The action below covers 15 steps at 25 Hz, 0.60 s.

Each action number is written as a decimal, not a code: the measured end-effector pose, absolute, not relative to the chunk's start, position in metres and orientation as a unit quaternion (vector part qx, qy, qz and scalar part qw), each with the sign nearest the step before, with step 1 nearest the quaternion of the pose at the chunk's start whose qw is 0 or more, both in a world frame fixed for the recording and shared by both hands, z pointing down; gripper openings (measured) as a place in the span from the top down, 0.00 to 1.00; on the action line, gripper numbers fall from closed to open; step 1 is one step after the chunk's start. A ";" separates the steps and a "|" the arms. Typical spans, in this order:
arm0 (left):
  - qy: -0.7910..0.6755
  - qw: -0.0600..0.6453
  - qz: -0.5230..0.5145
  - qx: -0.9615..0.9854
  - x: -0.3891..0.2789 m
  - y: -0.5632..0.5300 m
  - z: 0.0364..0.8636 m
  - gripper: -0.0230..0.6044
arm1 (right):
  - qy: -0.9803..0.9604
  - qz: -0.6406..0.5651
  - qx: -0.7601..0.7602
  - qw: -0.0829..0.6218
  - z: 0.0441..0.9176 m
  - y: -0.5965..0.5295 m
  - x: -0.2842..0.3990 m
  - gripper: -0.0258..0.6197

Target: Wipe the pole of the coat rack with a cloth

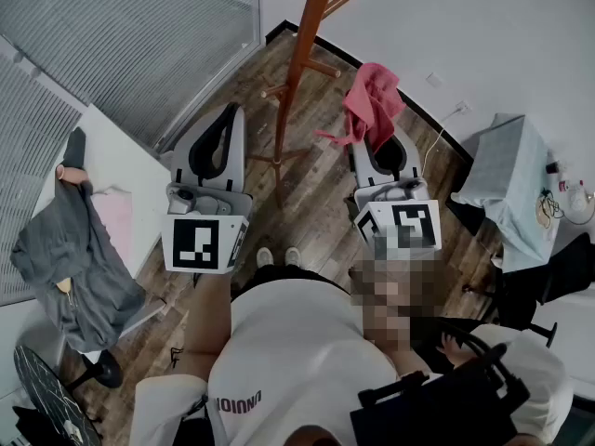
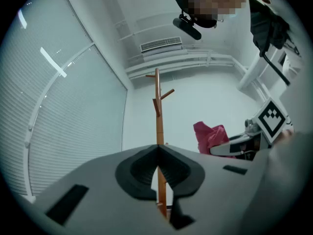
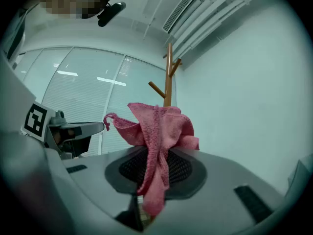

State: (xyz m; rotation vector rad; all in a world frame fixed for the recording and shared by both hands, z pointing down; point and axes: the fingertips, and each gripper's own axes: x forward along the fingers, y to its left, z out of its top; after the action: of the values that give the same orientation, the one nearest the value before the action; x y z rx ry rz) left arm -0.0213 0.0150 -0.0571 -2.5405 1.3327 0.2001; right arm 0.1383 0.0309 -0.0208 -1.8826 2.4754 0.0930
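- From the head view I saw a grey garment (image 1: pixel 65 249) slumped on a white worktop (image 1: pixel 121 170) at far left. Neither gripper view showed it.
- The left gripper (image 1: pixel 230 111) hung just left of the coat rack (image 1: pixel 296 63). Its own view showed the tips of its fingers (image 2: pixel 137 168) clenched together on nothing. The dark ribbed pads left a slit below the tips.
- Through that slit, and above the fingers, the left gripper view showed the wooden pole (image 2: pixel 159 116) upright beyond the gripper, not touched. It was slim and reddish brown, with angled pegs near its top.
- Only the head view showed the pole's foot on the plank floor (image 1: pixel 316 203). Only the gripper views showed its top against a white wall.
- The cloth (image 1: pixel 372 105) was right of the pole and apart from it: pink, knitted-looking, bunched.
- The right gripper (image 1: pixel 379 137) had its fingers (image 3: pixel 190 173) grasping that cloth (image 3: pixel 156 126). One fold rose above the mesh-textured pads and a tail hung down between them.
- A small cloth-draped table (image 1: pixel 507 184) stood at far right.
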 end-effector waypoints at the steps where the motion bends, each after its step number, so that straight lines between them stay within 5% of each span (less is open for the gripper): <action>1: 0.459 0.131 0.069 -0.876 -0.021 0.014 -0.057 0.94 | 0.796 0.030 -0.605 0.015 -0.021 0.030 0.138 0.81; 15: 0.462 0.125 0.065 -0.876 -0.022 0.010 -0.052 0.94 | 0.802 0.023 -0.597 0.023 -0.019 0.026 0.137 0.81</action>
State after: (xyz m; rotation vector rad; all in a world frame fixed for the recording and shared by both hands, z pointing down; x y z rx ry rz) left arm -0.0221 0.0101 -0.0516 -2.5517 1.3457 0.1900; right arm 0.1366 0.0258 -0.0193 -1.8488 2.4822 0.0698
